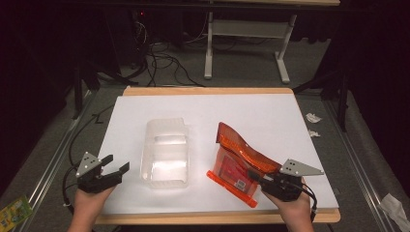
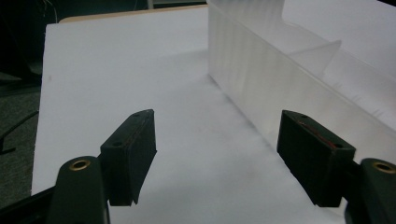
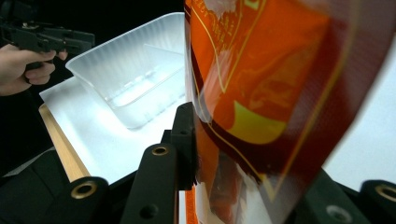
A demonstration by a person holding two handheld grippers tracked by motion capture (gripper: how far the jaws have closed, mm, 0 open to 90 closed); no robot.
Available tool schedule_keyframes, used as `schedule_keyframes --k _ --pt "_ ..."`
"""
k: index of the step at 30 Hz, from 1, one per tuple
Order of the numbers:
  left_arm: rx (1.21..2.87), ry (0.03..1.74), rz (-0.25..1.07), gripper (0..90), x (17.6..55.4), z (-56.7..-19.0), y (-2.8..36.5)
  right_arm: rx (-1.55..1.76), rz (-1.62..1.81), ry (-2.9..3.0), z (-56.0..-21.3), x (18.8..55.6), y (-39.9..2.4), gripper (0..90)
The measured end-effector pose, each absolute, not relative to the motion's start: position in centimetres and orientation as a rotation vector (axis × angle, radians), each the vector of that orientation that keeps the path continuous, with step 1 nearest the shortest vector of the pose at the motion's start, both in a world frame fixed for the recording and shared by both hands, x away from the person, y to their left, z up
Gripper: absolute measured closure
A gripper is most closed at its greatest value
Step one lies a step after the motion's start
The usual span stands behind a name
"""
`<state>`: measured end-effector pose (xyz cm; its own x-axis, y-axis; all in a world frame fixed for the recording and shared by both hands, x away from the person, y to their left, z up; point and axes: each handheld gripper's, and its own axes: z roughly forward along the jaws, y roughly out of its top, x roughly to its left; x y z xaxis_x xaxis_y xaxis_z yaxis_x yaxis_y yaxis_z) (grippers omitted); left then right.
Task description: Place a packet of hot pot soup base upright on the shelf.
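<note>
Clear tray [image 1: 165, 153] on white table [image 1: 203, 104], contents not discernible. Right gripper [image 1: 261, 181] clamps orange bag [image 1: 239, 162] at 3 o'clock of tray. Left gripper [image 1: 115, 167] jaws apart.

The white board [image 1: 203, 104] lies bare along its far strip and in the lane between the tray [image 1: 166, 152] and the orange bag [image 1: 239, 162]. The tray blocks the left centre, its wall just right of the left gripper [image 1: 116, 164], whose jaws stand apart over bare board. The bag fills the near right, clamped in the right gripper [image 1: 256, 176].
</note>
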<state>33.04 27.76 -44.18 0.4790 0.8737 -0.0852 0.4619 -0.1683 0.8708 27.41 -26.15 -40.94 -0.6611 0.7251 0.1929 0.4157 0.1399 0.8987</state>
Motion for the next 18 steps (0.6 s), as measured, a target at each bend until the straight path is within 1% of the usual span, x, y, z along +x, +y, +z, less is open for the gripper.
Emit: schedule_keyframes --k 4,10,18 --pt "1.779 1.125 0.552 28.3 33.0 -44.1 27.9 1.111 1.532 2.128 -40.8 27.3 -26.0 72.4" --pt "1.796 1.087 0.565 28.2 32.9 -44.3 27.5 1.095 1.541 2.099 -40.3 27.1 -25.4 72.6" --pt "1.798 1.093 0.564 27.7 33.0 -44.3 27.6 1.097 1.56 2.037 -39.4 26.8 -25.1 72.7"
